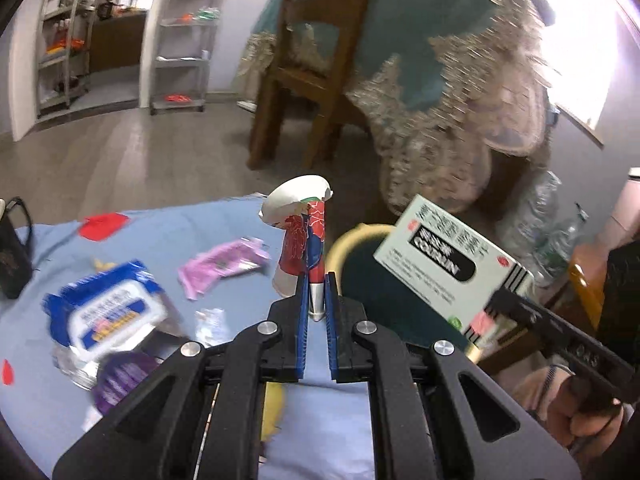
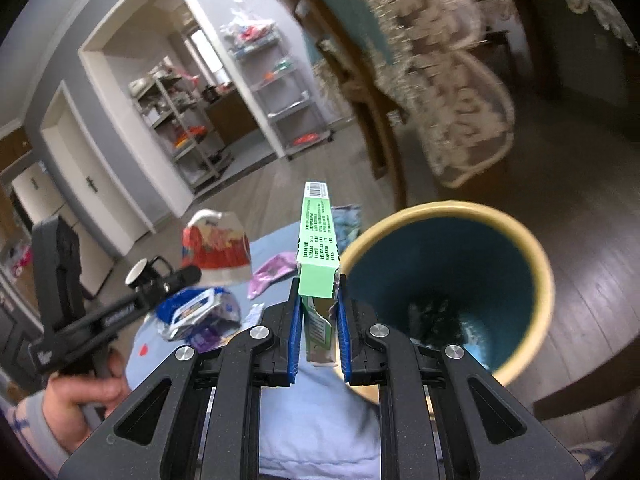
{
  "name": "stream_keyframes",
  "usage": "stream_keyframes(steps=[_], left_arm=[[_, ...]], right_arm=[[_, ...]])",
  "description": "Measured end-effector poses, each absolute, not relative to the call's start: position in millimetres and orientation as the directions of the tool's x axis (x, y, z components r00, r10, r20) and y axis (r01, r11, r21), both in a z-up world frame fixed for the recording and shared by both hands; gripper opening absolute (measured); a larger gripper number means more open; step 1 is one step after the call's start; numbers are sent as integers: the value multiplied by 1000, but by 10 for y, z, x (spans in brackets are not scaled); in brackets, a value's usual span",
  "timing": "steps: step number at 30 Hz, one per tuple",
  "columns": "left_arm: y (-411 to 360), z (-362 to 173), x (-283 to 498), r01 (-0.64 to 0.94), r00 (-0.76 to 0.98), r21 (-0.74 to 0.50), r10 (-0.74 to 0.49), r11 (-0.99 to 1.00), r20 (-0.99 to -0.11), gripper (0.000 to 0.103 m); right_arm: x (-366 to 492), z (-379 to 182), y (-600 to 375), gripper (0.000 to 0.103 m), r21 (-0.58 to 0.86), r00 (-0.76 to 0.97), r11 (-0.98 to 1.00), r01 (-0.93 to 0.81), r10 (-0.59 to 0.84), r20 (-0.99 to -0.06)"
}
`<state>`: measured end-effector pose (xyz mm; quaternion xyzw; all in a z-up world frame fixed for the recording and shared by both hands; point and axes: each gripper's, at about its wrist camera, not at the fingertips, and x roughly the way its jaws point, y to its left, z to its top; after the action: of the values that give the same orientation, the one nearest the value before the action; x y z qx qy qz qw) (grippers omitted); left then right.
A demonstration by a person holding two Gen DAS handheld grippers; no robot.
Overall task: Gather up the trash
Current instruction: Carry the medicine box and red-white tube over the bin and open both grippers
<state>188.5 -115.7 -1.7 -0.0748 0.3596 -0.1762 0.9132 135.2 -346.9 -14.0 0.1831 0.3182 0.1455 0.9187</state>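
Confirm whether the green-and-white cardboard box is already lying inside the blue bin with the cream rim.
No: the green-and-white cardboard box is clamped in the right hand-held gripper, beside the blue bin's cream rim.

The bin stands open-mouthed just beside the table, nothing covering its opening. On the table near the bin, a purple wrapper and blue wipes pack clutter the surface. Beyond the bin, a wooden chair blocks passage.

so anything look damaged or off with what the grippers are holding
Both items are damaged. The paper cup pinched in the left gripper is crushed flat, its rim torn. The green box clamped in the right gripper has a ragged, torn-open end. Neither is in the bin yet.
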Motion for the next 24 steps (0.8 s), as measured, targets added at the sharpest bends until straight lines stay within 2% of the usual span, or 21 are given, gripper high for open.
stream_keyframes(steps=[10, 24], left_arm=[[-1926, -125, 1867, 418, 574, -274, -486, 866, -659, 7], [-2334, -605, 2189, 387, 432, -384, -532, 839, -728, 8]], right_arm=[[1275, -200, -3768, 17, 450, 791, 893, -21, 290, -539], [1326, -344, -4026, 18, 478, 785, 872, 105, 223, -578]])
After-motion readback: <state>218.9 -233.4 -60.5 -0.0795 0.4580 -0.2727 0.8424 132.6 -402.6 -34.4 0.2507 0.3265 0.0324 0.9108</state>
